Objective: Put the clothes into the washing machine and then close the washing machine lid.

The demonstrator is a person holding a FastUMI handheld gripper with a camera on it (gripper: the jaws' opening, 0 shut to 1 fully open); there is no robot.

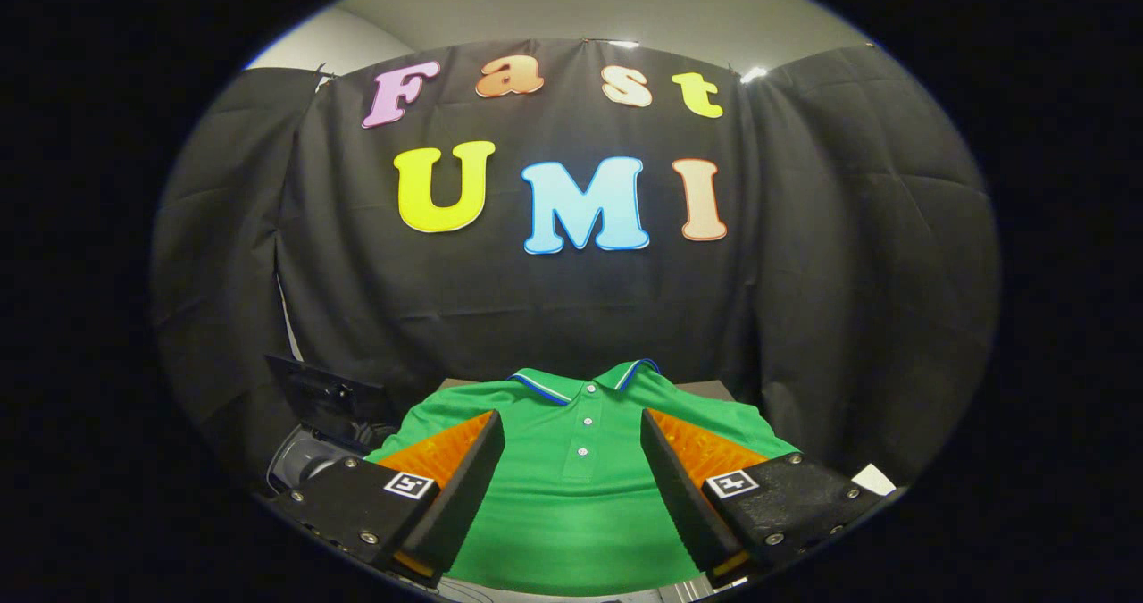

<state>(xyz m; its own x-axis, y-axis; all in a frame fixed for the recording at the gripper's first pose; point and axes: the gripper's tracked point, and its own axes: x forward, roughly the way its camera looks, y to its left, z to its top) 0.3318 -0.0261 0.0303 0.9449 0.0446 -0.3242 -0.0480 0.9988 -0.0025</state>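
The gripper (571, 424) is hovering over the shirt (580, 496) with its two fingers (464, 478) spread wide apart, gripping nothing. Between and just under the fingers a green polo shirt is lying flat and face up on a raised surface, collar pointing away from the gripper, button placket running down the gap between the fingers. Cannot tell whether the fingertips are touching the fabric or floating just above it. The gripper is pointing forward and tilting slightly down toward the shirt. To the left of the shirt, beyond the left finger, a dark lid-like panel (326, 393) is standing open above a grey rounded body (304, 460), likely the washing machine; its inside is hidden. The black cloth wall (848, 299) is hanging behind everything.
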